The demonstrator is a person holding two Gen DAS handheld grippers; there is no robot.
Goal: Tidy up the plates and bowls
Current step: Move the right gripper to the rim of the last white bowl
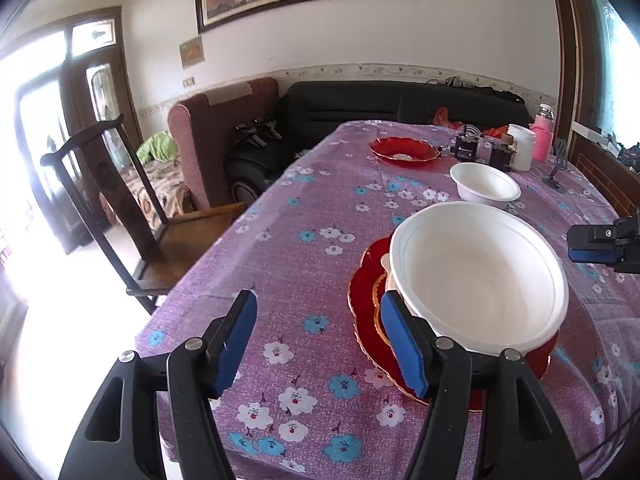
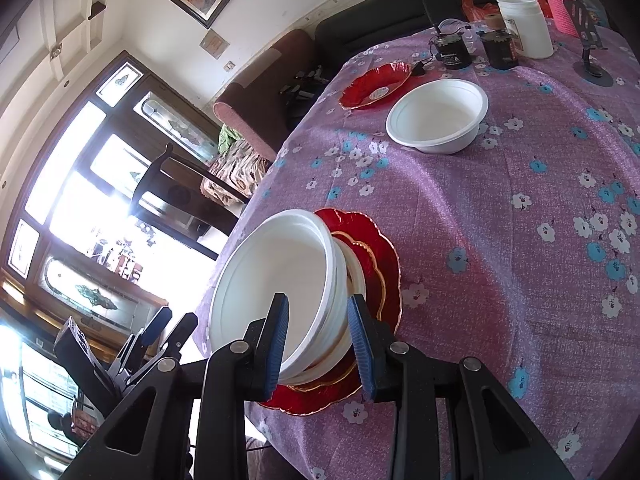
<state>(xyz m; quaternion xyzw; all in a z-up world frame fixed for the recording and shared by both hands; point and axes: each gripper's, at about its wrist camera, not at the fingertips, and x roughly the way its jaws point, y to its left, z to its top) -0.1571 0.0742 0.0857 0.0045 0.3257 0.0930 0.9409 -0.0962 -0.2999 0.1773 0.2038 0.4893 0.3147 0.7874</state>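
A stack of white bowls [image 1: 480, 276] sits on a red gold-rimmed plate [image 1: 368, 320] near the table's front edge. My left gripper [image 1: 320, 344] is open and empty, just left of that plate. In the right wrist view the bowl stack [image 2: 280, 280] rests on the red plate [image 2: 376, 264], and my right gripper [image 2: 318, 344] is open with its fingers either side of the stack's near rim. A single white bowl [image 2: 438, 116] and a second red plate [image 2: 376, 84] lie farther back; they also show in the left wrist view, bowl [image 1: 484, 182] and plate [image 1: 404, 150].
The table has a purple flowered cloth [image 1: 304, 240]. At its far end stand a white jar [image 2: 524, 26], black devices [image 2: 452, 50], a pink bottle [image 1: 544, 136] and a phone stand [image 2: 588, 40]. A wooden chair [image 1: 132, 216] stands left of the table.
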